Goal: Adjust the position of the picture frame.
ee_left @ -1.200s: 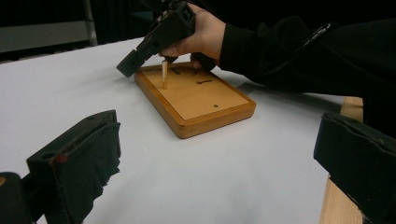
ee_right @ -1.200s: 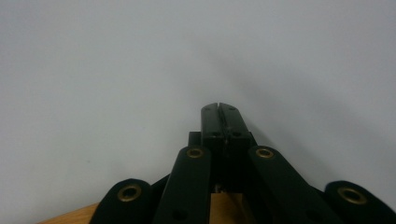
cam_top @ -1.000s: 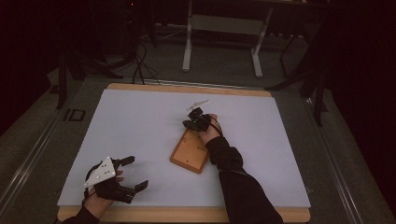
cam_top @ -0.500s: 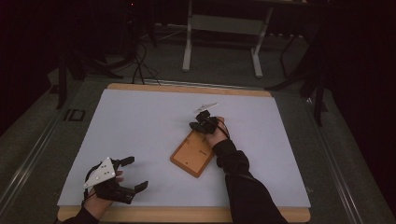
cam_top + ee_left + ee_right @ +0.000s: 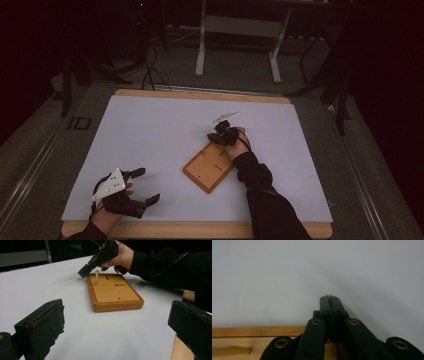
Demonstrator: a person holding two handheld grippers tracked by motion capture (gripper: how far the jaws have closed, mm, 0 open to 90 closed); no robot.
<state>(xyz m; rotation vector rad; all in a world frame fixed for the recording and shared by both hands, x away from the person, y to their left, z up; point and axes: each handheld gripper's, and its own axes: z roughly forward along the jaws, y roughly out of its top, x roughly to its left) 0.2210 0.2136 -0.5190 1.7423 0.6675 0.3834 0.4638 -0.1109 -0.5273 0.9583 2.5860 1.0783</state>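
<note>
A flat wooden board (image 5: 210, 167) with slots and small holes lies on the white mat, right of centre. In the left gripper view a short wooden peg (image 5: 97, 277) stands upright in the board (image 5: 115, 293) at its far left corner. My right gripper (image 5: 220, 134) hangs over the board's far end with its jaws pressed together and nothing between them. Its tip (image 5: 83, 272) is just beside the peg, not touching it. In its own view the right gripper (image 5: 329, 298) points past the board's edge (image 5: 257, 331) at bare mat. My left gripper (image 5: 148, 185) rests open near the front left.
The white mat (image 5: 150, 130) covers a wooden table whose front edge (image 5: 200, 230) runs close under my left hand. A dark sleeve (image 5: 265, 200) reaches in from the bottom right. A metal stand (image 5: 240, 30) and cables are on the floor behind the table.
My right gripper has shifted a little to the right along the board's far end, still shut. The left gripper and the board have stayed where they were.
</note>
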